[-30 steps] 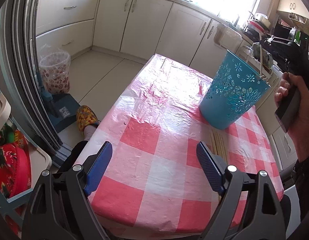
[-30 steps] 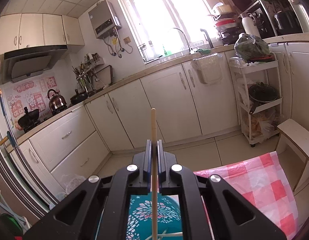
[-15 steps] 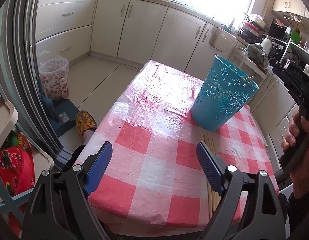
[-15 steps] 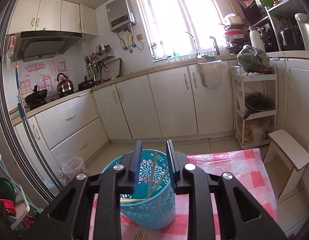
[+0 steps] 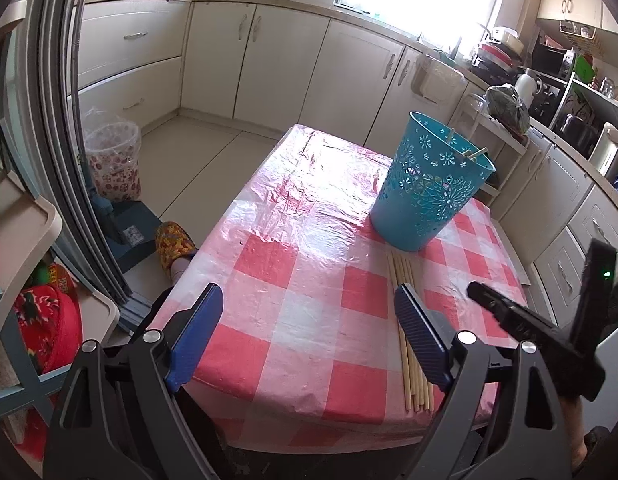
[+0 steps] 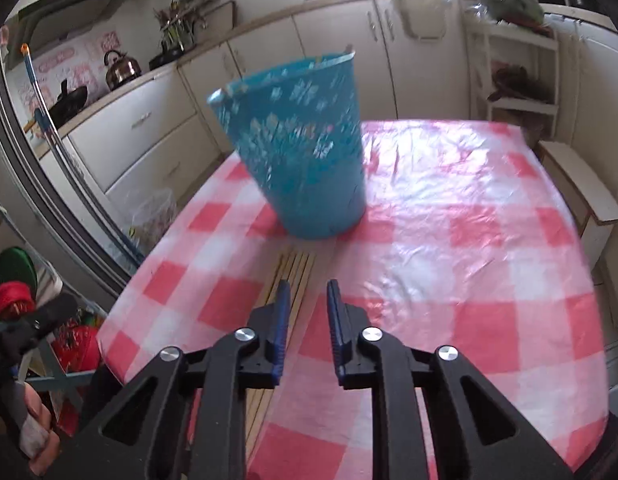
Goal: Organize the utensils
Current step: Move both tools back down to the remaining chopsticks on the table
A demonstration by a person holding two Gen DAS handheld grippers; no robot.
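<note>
A blue cut-out bin (image 5: 429,184) stands on the pink checked tablecloth (image 5: 309,248), with chopstick tips (image 5: 473,154) poking over its rim. Several wooden chopsticks (image 5: 409,320) lie side by side in front of it. My right gripper (image 6: 307,286) hovers low over the near end of those chopsticks (image 6: 295,276). Its jaws are closing with a narrow gap and nothing between them. In the left wrist view it comes in from the right (image 5: 473,288). My left gripper (image 5: 308,294) hangs wide open and empty over the table's near edge, left of the chopsticks.
On the floor to the left are a lined waste basket (image 5: 113,160) and a foot in a patterned slipper (image 5: 173,244). A shelf rack with red items (image 5: 41,320) stands at near left. A wooden stool (image 6: 581,184) and a white trolley (image 6: 521,76) flank the table's right.
The right gripper held a chopstick upright above the bin, let it go into the bin, then swung down towards the chopsticks on the table. The left gripper drew back and up a little.
</note>
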